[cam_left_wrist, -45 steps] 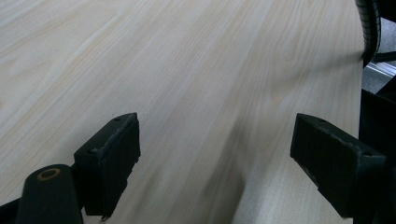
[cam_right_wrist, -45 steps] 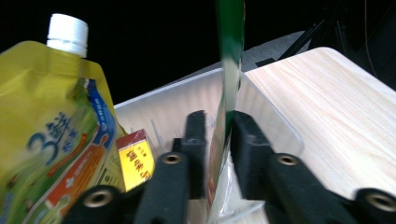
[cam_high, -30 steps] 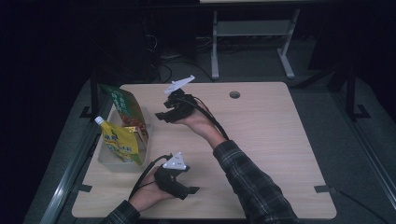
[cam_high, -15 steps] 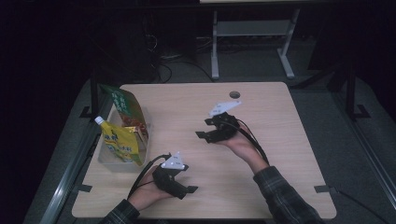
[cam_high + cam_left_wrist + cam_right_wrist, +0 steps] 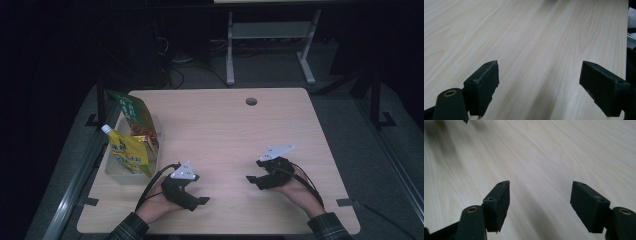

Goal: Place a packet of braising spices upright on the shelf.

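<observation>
My left gripper [image 5: 200, 190] rests low over the wooden table [image 5: 225, 130] near the front left, held by a hand, jaws pointing right. In the left gripper view its jaws [image 5: 539, 72] stand wide apart over bare wood, open with nothing between them. My right gripper [image 5: 252, 172] sits at the front right, pointing left toward the other one. Its jaws [image 5: 540, 192] have just been opening and hold nothing; bare tabletop lies between them.
A clear plastic bin [image 5: 117, 175] stands at the table's left edge. It holds a yellow spouted pouch [image 5: 127, 152] and a green bag [image 5: 135, 115]. A round cable hole [image 5: 251, 101] lies near the far edge. A metal stand [image 5: 270, 35] is on the floor behind.
The right hand has swung from beside the bin across the table to the front right and come down lower. The left hand has stayed put.
</observation>
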Available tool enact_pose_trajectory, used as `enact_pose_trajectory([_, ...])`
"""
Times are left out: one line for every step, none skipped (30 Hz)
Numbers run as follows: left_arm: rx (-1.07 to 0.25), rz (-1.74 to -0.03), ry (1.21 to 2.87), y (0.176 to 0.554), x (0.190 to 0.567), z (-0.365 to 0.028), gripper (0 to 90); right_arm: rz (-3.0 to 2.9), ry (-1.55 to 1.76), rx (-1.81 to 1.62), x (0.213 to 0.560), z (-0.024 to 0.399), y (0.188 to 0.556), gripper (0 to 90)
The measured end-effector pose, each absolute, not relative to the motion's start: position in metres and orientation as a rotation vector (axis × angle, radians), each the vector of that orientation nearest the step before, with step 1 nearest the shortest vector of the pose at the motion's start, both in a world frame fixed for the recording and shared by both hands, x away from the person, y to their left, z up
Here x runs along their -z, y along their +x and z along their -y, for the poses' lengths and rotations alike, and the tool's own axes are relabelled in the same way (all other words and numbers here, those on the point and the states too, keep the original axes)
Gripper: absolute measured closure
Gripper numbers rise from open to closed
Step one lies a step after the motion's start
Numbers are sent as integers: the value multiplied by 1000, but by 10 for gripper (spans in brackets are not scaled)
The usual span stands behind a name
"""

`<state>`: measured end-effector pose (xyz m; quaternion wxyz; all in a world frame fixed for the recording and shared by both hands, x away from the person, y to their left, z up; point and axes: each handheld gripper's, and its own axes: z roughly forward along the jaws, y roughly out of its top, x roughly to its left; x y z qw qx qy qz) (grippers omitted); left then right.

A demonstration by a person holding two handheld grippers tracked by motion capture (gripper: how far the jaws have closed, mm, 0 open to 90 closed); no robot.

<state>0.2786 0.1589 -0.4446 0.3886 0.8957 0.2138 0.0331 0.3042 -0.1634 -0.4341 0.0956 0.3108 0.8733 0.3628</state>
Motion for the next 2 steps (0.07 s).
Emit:
enact_pose_trajectory([-89, -542, 2278, 279, 445, -159, 155, -2586, 943, -1077, 436, 166, 301, 308])
enact_pose_trajectory([-86, -547, 2277, 278, 445, -159, 155, -2584, 942, -1076, 436, 168, 299, 306])
